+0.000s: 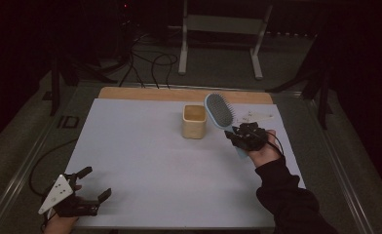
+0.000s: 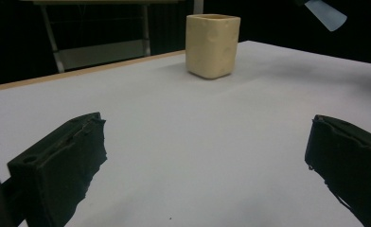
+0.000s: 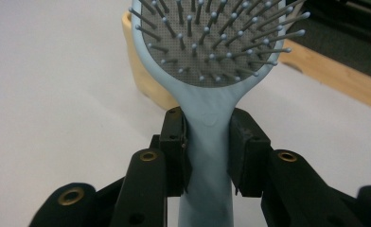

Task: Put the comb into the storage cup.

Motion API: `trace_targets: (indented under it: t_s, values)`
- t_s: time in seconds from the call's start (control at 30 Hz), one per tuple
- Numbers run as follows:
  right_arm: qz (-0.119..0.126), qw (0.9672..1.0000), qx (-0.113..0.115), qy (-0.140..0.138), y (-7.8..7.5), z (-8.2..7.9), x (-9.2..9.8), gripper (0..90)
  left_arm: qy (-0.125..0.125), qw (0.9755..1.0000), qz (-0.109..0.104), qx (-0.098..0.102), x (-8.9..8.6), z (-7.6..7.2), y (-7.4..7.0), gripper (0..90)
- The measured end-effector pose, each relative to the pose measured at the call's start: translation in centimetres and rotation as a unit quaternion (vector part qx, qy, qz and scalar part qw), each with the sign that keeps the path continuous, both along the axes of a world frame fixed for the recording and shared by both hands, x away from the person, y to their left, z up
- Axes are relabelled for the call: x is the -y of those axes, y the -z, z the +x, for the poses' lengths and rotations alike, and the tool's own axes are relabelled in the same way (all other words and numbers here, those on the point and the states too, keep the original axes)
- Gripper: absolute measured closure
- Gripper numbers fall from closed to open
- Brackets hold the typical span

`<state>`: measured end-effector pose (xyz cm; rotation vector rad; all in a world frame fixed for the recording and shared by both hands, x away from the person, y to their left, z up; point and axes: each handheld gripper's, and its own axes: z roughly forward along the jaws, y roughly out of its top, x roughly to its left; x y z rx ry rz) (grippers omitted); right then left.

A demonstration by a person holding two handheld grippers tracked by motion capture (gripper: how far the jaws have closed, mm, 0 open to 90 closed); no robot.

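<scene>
Your left gripper rests at the table's 7 o'clock, jaws spread. At 2 o'clock your right gripper pinches the brush by its handle, head just beside the cup, whose inside looks empty.

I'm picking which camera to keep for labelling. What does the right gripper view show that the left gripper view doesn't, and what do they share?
Right gripper view alone: the right gripper shut on the handle of a light blue hairbrush, its bristles and grey pad facing the camera, and the black fingers pressed against the handle on both sides.

Left gripper view alone: the left gripper open, its fingers wide apart over bare table, and the whole cup standing upright.

Both: the white table with its wooden edge, and the cream cup, half hidden behind the brush in the right gripper view.
</scene>
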<state>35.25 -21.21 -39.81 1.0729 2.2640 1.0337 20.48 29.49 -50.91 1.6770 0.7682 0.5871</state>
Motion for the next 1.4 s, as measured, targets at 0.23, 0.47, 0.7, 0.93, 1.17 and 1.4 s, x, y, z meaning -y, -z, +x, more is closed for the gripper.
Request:
trace_targets:
  t_s: [0.23, 0.47, 0.7, 0.93, 1.17, 1.4]
  values:
    - [0.014, 0.9997, 0.017, -0.008, -0.9, 0.5, -1.3, 70.3, 0.000, 1.0000, -0.002, -0.001, 0.0, 0.0, 0.0, 0.0]
    - [0.020, 0.9993, 0.027, -0.014, -1.7, 1.1, -2.8, 70.3, -0.001, 1.0000, -0.002, 0.000, -0.1, 0.0, 0.0, 0.0]
    - [0.030, 0.9988, 0.036, -0.017, -2.4, 1.9, -3.9, 70.3, 0.000, 1.0000, -0.003, 0.000, -0.1, 0.0, 0.0, 0.0]
    - [0.036, 0.9979, 0.048, -0.023, -2.9, 2.6, -5.0, 70.3, 0.000, 1.0000, -0.004, 0.000, -0.1, 0.0, 0.0, 0.0]
    - [0.043, 0.9971, 0.057, -0.028, -3.6, 3.4, -6.3, 70.3, 0.000, 1.0000, -0.004, 0.000, -0.1, 0.0, 0.0, 0.0]
    - [0.053, 0.9958, 0.066, -0.035, -4.4, 4.4, -7.2, 70.3, 0.002, 1.0000, -0.004, 0.000, -0.1, -0.1, 0.0, 0.0]
